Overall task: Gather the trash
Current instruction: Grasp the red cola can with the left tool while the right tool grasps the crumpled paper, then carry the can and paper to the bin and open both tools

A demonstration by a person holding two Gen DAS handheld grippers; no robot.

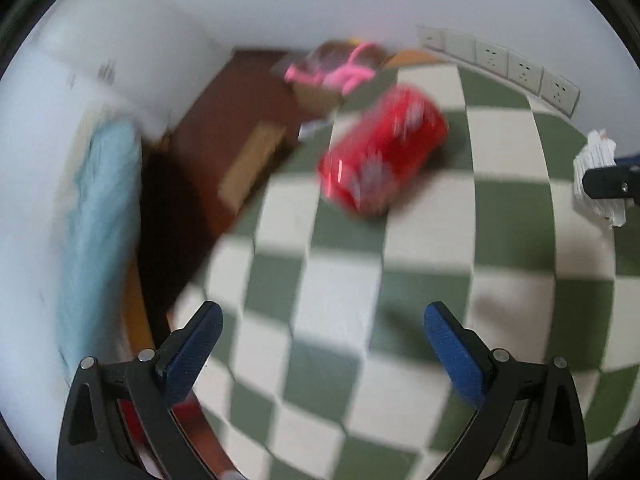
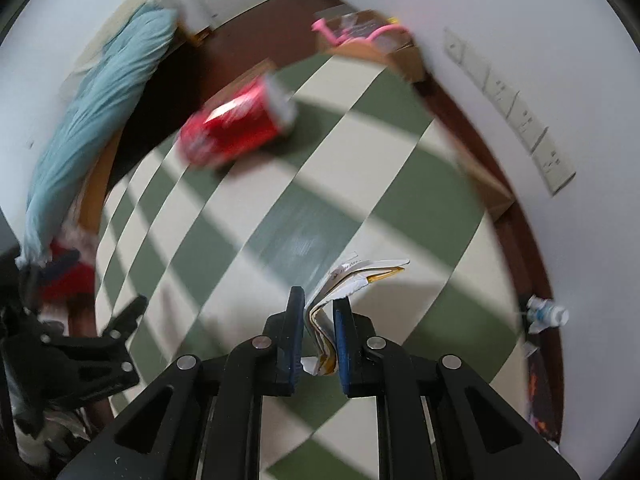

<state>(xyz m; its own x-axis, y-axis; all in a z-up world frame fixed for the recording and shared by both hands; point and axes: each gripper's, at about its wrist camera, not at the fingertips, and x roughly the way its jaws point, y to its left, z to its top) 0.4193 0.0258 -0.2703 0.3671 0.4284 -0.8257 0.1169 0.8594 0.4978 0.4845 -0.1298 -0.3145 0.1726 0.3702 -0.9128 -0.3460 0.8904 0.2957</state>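
Left wrist view shows the left tool (image 1: 323, 320) with its blue pads spread wide apart and nothing between them, hanging over a green-and-cream checked surface (image 1: 500, 240). A red can (image 1: 382, 156) lies on its side on that surface, blurred, well ahead of the open pads. Beyond the can, at the far edge of the surface, stands a cardboard box (image 1: 320, 94) with a pink-handled bag (image 1: 340, 68) in it. Far to the right of the can, at the frame's edge, one black fingertip of the right tool (image 1: 608, 182) presses against a wad of white paper (image 1: 592, 152); only this much of it shows here. Wall sockets (image 1: 520, 68) run in a row behind and to the right of the can, and a pale blue cloth (image 1: 100, 220) hangs well to its left. Right wrist view gives what the first cannot: the right tool (image 2: 318, 304) is closed on the paper (image 2: 352, 280), a folded, crumpled sheet with a yellowish edge, pinched between both pads and sticking out ahead of them above the surface (image 2: 400, 208). From here the can (image 2: 236, 128) sits far ahead and to the left of the held paper, its grey end turned toward the box (image 2: 384, 50). The left tool (image 2: 120, 320) appears as a black finger low on the left, nearer than the can. Only this view shows a small clear bottle (image 2: 546, 314) lying off the surface, far right of the can. The blue cloth (image 2: 100, 108) lies left of the can.
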